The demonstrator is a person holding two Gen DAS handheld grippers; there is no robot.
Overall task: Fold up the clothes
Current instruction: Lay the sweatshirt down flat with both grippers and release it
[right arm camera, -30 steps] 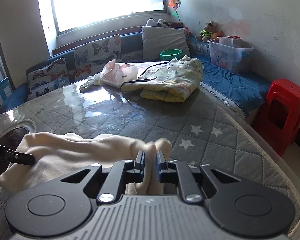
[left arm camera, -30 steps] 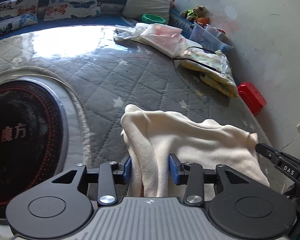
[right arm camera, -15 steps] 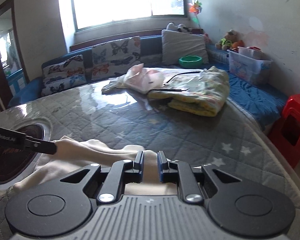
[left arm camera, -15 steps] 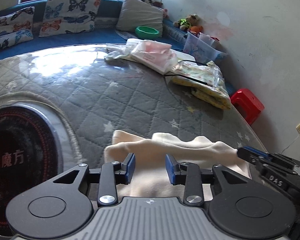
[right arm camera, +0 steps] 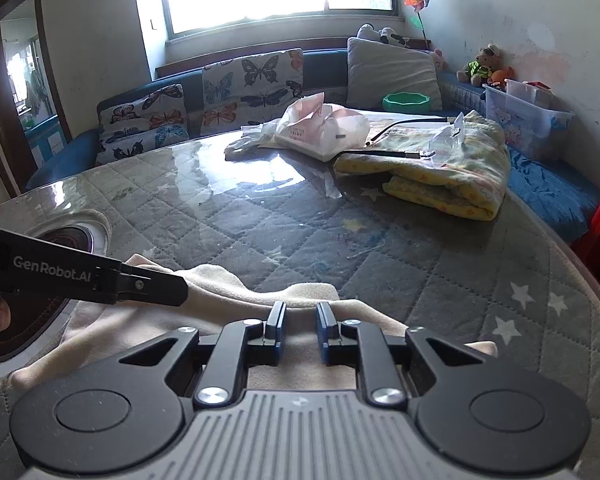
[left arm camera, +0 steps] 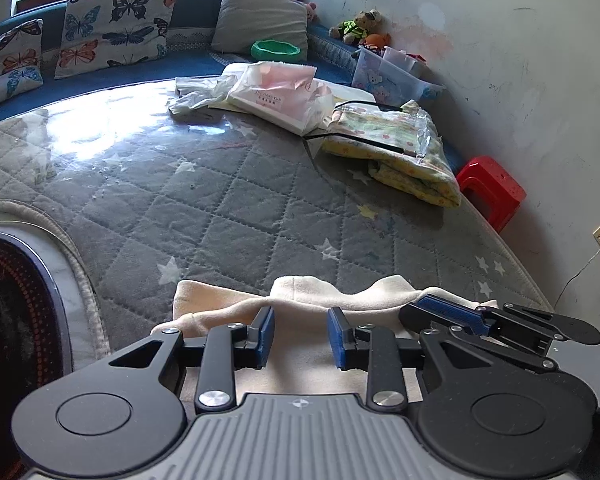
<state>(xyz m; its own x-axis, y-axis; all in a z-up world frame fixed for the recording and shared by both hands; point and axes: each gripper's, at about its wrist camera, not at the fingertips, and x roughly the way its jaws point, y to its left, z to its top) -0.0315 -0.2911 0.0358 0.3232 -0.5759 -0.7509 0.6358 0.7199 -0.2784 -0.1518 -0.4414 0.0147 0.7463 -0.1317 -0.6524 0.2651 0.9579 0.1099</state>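
Cream garment (left arm camera: 300,364), folded: being left flat on quilted mat (left arm camera: 228,208); left gripper (left arm camera: 301,336) and right gripper (right arm camera: 299,330) both being held released above it.

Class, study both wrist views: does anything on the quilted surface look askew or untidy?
Yes. The cream garment lies bunched and wavy, its far edge uneven, not squarely folded. Both the left gripper and right gripper are open over it.

Two butterfly cushions (right arm camera: 252,80), one grey pillow (right arm camera: 392,68), one green bowl (right arm camera: 406,102), one red stool (left arm camera: 490,190).
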